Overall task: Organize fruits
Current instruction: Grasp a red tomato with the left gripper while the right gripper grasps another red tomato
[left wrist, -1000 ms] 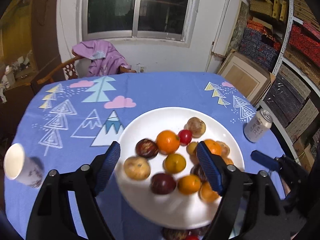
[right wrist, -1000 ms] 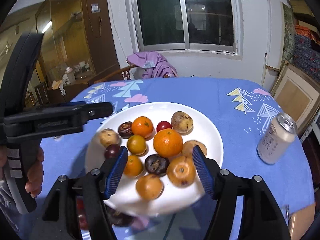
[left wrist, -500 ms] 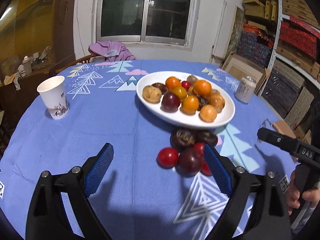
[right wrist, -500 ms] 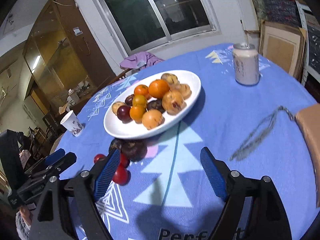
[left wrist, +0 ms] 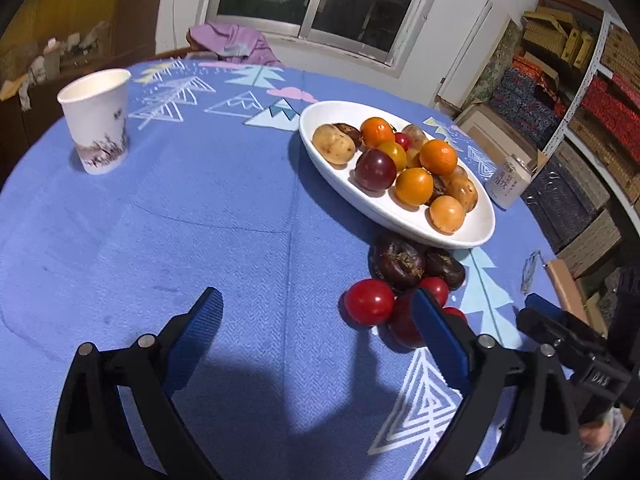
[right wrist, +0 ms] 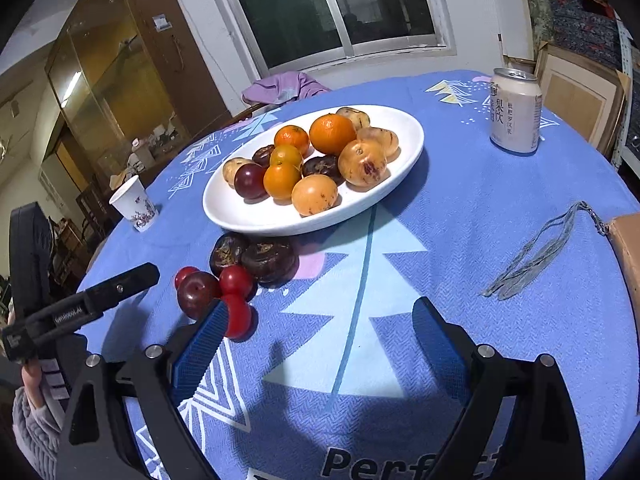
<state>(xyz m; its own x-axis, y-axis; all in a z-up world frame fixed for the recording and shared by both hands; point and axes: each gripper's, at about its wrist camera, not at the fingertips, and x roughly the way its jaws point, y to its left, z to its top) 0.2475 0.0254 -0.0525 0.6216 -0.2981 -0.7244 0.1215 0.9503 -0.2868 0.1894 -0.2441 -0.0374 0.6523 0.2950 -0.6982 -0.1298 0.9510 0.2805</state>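
A round worktop [left wrist: 168, 208] lies under a blue woven cloth printed with pale triangular trees and pink clouds. On it sits a glossy white oval plate [right wrist: 244, 216] heaped with smooth round fruit: bright oranges [right wrist: 332, 133], speckled tan fruits, a dark red plum [left wrist: 375, 169] and wrinkled dark brown ones.

Off the plate, touching its near rim, a small loose cluster of fruit [right wrist: 240, 276] rests on the cloth: 2 wrinkled brown pieces, shiny red tomatoes and a dull red plum.

The left gripper [left wrist: 316, 340] has just been opening; its ribbed blue fingers [left wrist: 192, 336] stand wide over bare cloth, nothing between them, the right-hand one covering part of the cluster from view. The right gripper [right wrist: 316, 344] has likewise just been opening and is wide and empty, its left-hand finger overlapping a tomato [right wrist: 239, 317] in the picture.

A white paper cup [left wrist: 97, 120] stands upright, well apart from the plate. A pale drink can [right wrist: 515, 111] stands upright beyond the plate's far end. A thin grey cord [right wrist: 532, 258] lies near a brown cardboard edge.
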